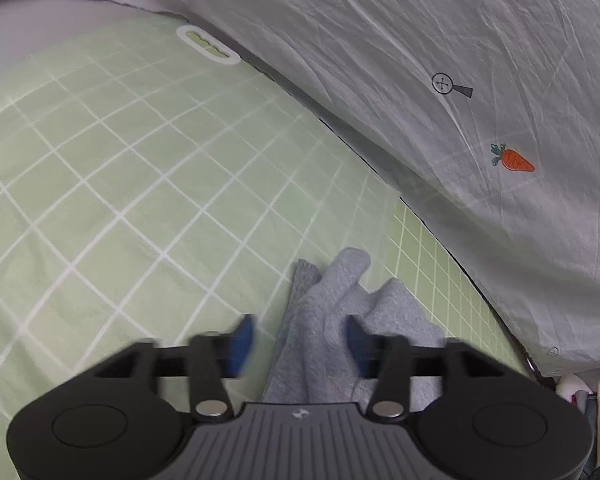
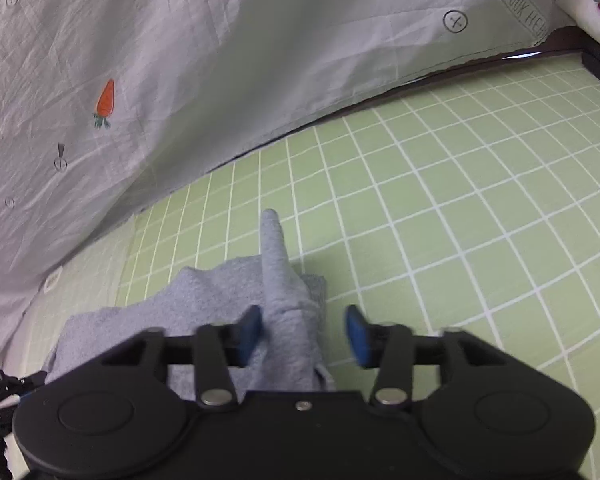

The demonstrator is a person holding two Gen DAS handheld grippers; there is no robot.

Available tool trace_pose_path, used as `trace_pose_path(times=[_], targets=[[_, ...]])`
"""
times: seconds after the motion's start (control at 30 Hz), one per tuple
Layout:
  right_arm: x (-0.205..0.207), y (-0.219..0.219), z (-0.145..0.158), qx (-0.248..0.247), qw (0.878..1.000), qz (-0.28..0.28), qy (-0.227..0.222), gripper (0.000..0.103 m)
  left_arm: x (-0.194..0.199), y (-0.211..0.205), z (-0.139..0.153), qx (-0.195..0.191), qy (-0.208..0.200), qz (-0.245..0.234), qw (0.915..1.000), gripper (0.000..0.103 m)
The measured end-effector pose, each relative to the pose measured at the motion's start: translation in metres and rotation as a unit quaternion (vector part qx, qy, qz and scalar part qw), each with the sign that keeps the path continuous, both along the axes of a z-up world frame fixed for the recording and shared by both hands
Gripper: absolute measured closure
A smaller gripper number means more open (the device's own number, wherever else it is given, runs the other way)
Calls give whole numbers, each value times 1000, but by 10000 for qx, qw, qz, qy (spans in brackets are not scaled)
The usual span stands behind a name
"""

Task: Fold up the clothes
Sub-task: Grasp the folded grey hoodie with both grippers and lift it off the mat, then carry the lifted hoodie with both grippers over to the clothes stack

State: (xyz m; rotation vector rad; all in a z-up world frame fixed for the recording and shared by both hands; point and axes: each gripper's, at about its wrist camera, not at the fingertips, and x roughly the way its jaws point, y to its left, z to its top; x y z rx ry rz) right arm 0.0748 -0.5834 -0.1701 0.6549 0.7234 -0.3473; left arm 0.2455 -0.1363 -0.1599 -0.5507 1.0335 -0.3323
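Grey garment (image 1: 340, 320) lies bunched on green checked sheet (image 1: 120, 200), near white printed cover (image 1: 440, 60) (carrot motif). Left gripper (image 1: 300, 344): jaws wide apart, straddling fabric, gripping nothing. Right gripper (image 2: 302, 334): likewise spread around a raised fold, unclamped.

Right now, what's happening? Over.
Left gripper open, right gripper open. Grey garment bunched on green sheet, between both jaws. White quilt alongside.
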Motion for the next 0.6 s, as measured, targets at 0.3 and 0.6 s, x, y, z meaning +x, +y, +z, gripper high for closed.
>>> trace_pose_path(times=[0.3,0.6], targets=[[-26,0,-28,1087,9938,234,16,12,-21,-8,-14,234,238,-995,9945,10],[-15,9,-37,1738,9818,542,-549,0,-28,-30,-24,-462,121,-1477,9879,3]])
